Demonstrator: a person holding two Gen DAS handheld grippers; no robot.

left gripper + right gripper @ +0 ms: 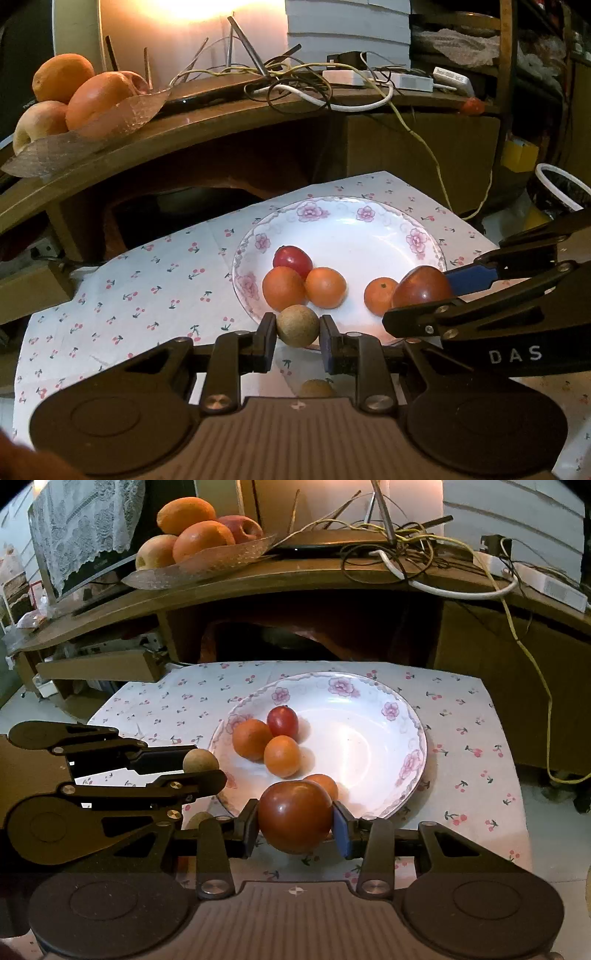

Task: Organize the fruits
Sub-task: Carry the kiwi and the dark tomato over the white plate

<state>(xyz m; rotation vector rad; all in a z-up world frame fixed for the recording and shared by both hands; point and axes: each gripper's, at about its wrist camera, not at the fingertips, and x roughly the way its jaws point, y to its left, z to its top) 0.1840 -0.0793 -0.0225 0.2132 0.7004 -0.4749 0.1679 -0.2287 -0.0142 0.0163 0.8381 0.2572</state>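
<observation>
My left gripper (297, 332) is shut on a small tan round fruit (297, 324), held just above the near rim of a white flowered plate (369, 240). On the plate lie a small red fruit (293, 259) and three small oranges (283, 288). My right gripper (295, 821) is shut on a dark red tomato-like fruit (295, 816) over the plate's (362, 738) near edge. In the right wrist view the left gripper (205, 763) comes in from the left with the tan fruit (200, 761). A second tan fruit (316, 387) lies on the cloth below.
The plate sits on a cherry-print cloth (461, 720). Behind it runs a curved wooden shelf (314, 576) with a glass dish of large oranges and apples (199, 535) and tangled cables (406, 542). A white-rimmed bin (561, 188) stands at the right.
</observation>
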